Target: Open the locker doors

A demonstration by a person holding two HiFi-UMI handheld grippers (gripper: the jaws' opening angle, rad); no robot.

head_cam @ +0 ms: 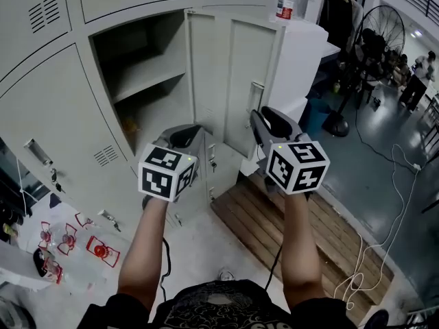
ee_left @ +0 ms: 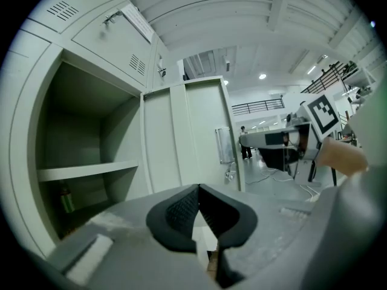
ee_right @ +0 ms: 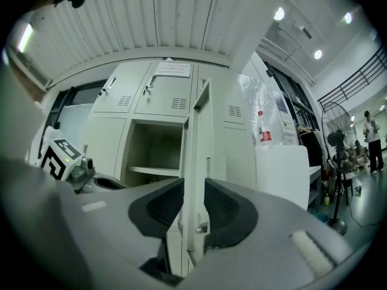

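Both forearms reach forward, roughly level. The right gripper [ee_right: 194, 186] clasps the free edge of the swung-open pale-grey metal locker door [head_cam: 248, 74]. The left gripper [ee_left: 198, 191] hovers alongside, jaws together, empty.

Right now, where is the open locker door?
Head view, centre: the open locker door stands right of the open compartment, its free edge between the fingers of the right gripper.

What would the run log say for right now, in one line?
left claw: shut, empty | right claw: shut on edge of open pale grey metal locker door
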